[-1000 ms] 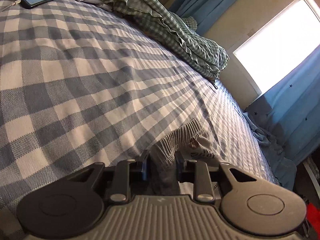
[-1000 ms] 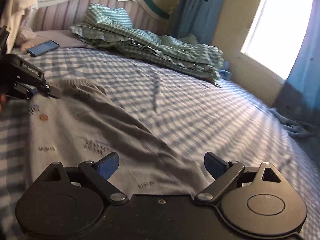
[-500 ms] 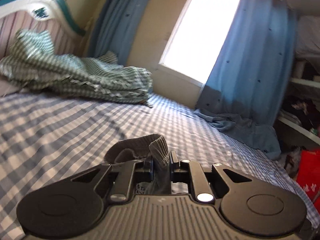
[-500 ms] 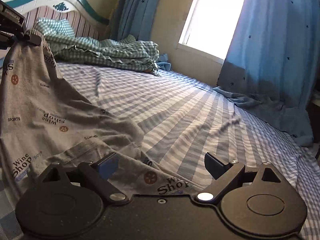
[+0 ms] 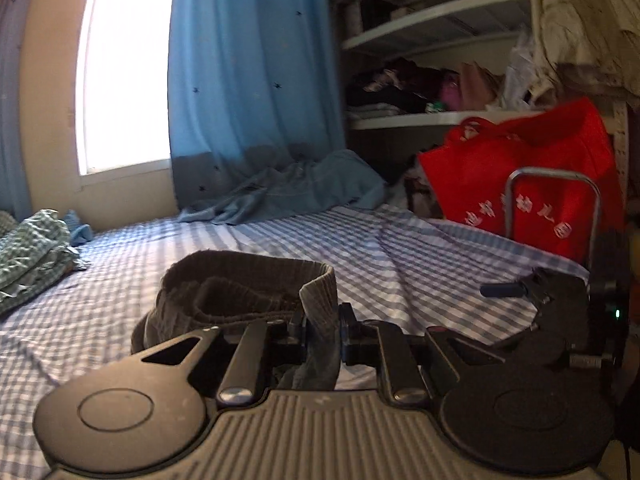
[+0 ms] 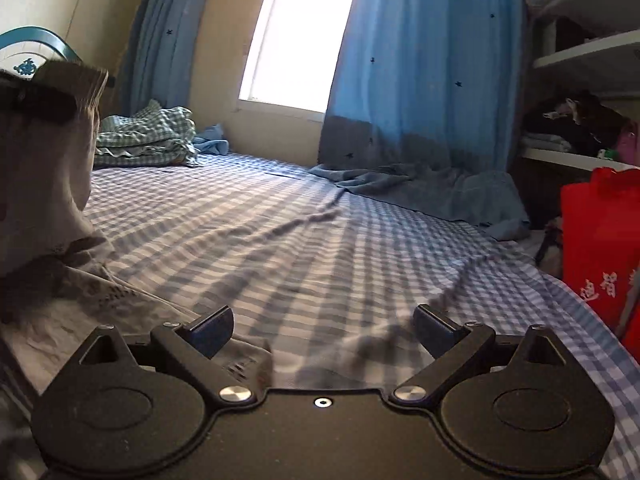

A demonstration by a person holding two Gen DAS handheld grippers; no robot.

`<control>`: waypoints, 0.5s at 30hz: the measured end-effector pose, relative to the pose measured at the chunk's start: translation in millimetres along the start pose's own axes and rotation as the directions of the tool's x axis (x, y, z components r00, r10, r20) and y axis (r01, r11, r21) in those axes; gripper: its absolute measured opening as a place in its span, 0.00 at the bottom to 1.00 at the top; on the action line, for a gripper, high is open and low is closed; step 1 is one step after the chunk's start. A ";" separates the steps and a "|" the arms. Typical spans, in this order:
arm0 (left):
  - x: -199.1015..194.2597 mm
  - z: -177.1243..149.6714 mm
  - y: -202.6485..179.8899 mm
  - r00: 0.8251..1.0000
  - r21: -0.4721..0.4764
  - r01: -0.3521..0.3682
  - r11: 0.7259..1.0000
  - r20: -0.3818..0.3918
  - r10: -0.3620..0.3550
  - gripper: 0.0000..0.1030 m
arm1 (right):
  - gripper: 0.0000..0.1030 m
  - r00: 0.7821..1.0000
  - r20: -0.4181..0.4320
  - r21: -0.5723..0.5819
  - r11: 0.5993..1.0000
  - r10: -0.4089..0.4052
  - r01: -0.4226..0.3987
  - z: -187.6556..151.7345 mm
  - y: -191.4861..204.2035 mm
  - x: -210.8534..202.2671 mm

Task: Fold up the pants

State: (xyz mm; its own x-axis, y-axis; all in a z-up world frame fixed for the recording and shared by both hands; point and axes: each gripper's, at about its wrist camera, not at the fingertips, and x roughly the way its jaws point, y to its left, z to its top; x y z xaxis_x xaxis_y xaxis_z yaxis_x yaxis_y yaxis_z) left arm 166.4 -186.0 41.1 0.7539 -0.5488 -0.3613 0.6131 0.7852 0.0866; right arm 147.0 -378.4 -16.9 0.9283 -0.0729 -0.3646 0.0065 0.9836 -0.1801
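Above the bed (image 5: 400, 248), left gripper (image 5: 322, 322) pinching raised pants (image 5: 248, 292) waistband, right gripper (image 6: 323, 326) low, fingers spread

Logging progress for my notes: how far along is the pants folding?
Early. Done: the left gripper has its jaws clamped on the pants at the waistband, lifted. In hand: the rest trails on the bed. Left: the right gripper, open, holds nothing; no fold shows.

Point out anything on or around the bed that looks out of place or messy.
The blue curtain hangs too long: its hem is bunched in a heap on the checked bedsheet. A green checked blanket lies crumpled by the wall. The pants dangle from the left gripper, unfolded; the right gripper is open.
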 end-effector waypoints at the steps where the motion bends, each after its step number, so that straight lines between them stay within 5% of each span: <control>1: 11.5 -6.9 -14.5 1.000 0.018 0.025 1.000 -0.016 -0.025 0.16 | 0.94 1.000 -0.007 0.002 1.000 -0.011 0.011 -5.3 -10.5 -4.2; 7: 50.4 -57.1 -66.5 0.987 0.087 0.116 0.989 -0.118 -0.105 0.29 | 0.94 0.997 -0.064 0.038 0.998 -0.043 0.046 -37.3 -48.5 -19.0; 9: 51.1 -66.8 -70.2 0.988 0.111 0.098 0.989 -0.134 -0.083 0.45 | 0.94 0.997 -0.075 0.053 0.998 -0.016 0.020 -43.4 -51.1 -17.9; 13: 34.8 -76.9 -60.6 0.992 0.135 0.044 0.990 -0.122 -0.027 0.61 | 0.94 0.988 -0.053 0.105 0.985 0.146 -0.140 -39.1 -48.0 -9.5; 15: 31.6 -82.0 -53.7 0.991 0.140 0.021 0.990 -0.135 -0.002 0.66 | 0.94 0.956 -0.026 0.148 0.947 0.293 -0.286 -24.8 -41.8 -1.7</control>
State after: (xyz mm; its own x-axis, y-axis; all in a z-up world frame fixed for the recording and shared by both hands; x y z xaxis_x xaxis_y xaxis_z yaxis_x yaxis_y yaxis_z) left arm 137.9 -222.0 -51.1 0.7138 -0.5063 -0.4838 0.6559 0.7255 0.2084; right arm 136.0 -423.6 -31.4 0.8793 0.2145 -0.4252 -0.2049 0.9764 0.0688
